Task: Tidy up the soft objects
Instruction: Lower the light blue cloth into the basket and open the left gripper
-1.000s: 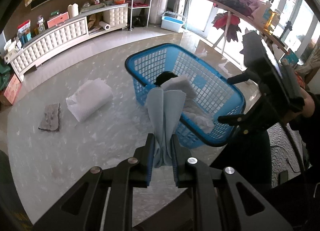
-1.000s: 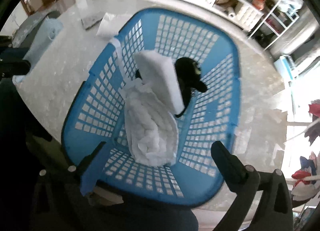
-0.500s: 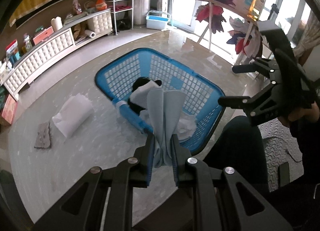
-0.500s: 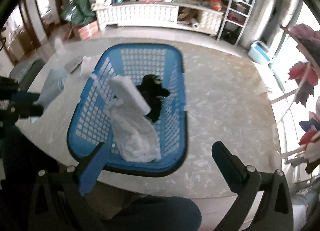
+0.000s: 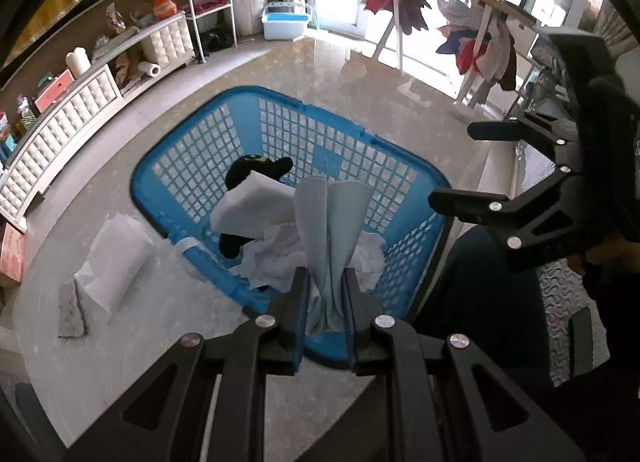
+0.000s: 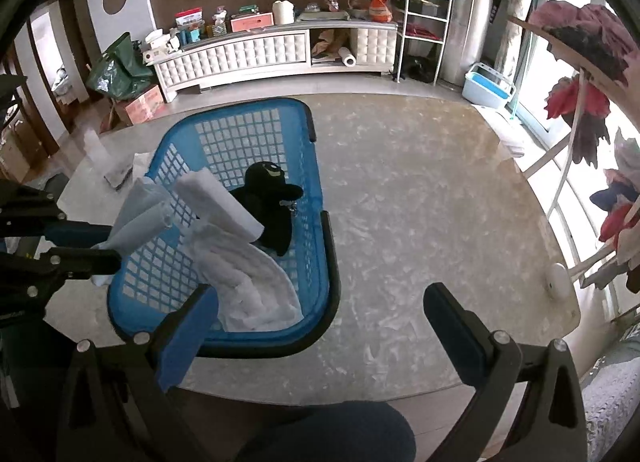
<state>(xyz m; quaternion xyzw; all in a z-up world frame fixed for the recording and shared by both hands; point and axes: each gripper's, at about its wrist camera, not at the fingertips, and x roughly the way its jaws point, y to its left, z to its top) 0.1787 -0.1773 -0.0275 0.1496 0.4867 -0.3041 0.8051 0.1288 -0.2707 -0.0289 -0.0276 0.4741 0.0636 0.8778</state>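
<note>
My left gripper (image 5: 326,292) is shut on a pale blue-grey cloth (image 5: 330,229) and holds it above the near edge of the blue basket (image 5: 192,149); the cloth also shows in the right wrist view (image 6: 140,213). The basket (image 6: 316,165) holds a black plush toy (image 5: 256,167), a white folded pad (image 5: 252,205) and a crumpled white towel (image 6: 248,286). My right gripper (image 6: 320,310) is open and empty, pulled back above the table's near edge; it shows at the right of the left wrist view (image 5: 472,161).
On the marble table (image 6: 420,221) left of the basket lie a white folded cloth (image 5: 116,262) and a grey rough pad (image 5: 72,314). A white low cabinet (image 6: 260,49) stands behind. A clothes rack (image 6: 580,81) stands at the right.
My left gripper has carried the cloth closer over the basket. My right gripper has lifted and pulled back from the basket, tilting up so the room shows.
</note>
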